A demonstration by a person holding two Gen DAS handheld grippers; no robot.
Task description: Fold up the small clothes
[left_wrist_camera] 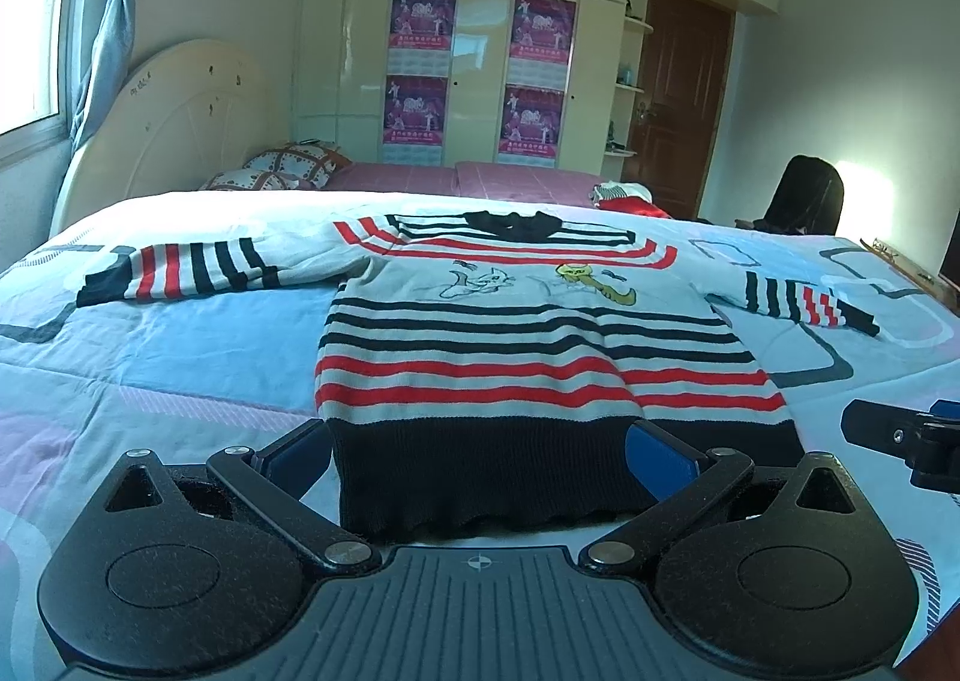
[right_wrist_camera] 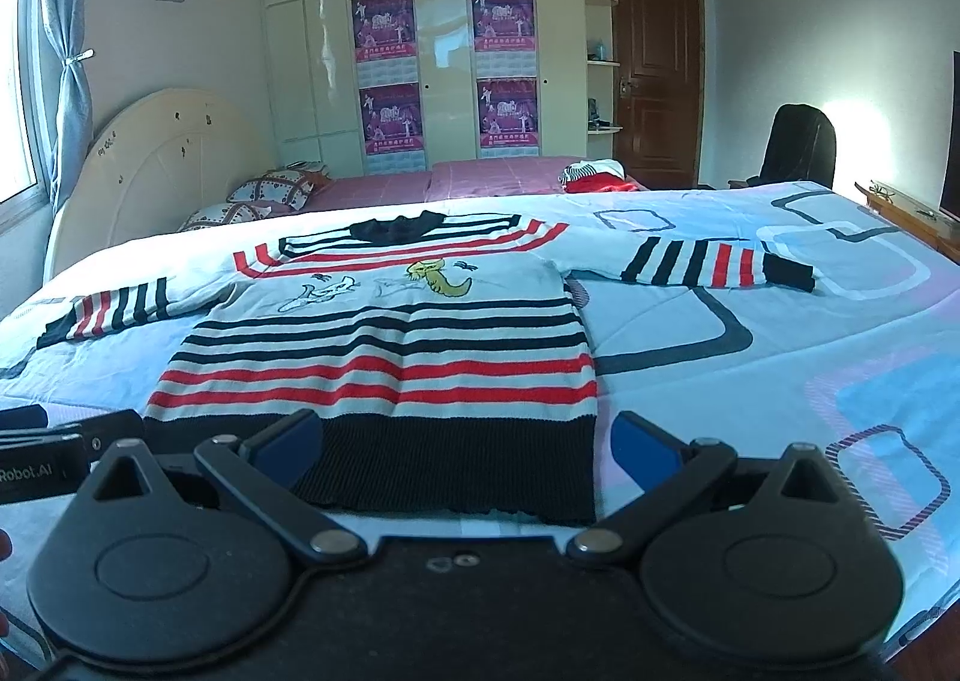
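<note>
A small striped sweater (left_wrist_camera: 516, 333), white with black and red bands, a black hem and two cat pictures, lies flat on the bed with both sleeves spread out; it also shows in the right wrist view (right_wrist_camera: 390, 345). My left gripper (left_wrist_camera: 480, 450) is open, its blue-padded fingers on either side of the hem's left part. My right gripper (right_wrist_camera: 468, 441) is open over the hem's right part, its right finger just past the hem's right corner. The right gripper's body shows at the right edge of the left wrist view (left_wrist_camera: 900, 435).
The sweater lies on a light blue patterned quilt (left_wrist_camera: 180, 345). Beyond it are a pink sheet, patterned pillows (left_wrist_camera: 282, 168) by a cream headboard, and a small pile of red and white clothes (left_wrist_camera: 624, 198). A black chair (left_wrist_camera: 804, 195) and wooden furniture stand at the right.
</note>
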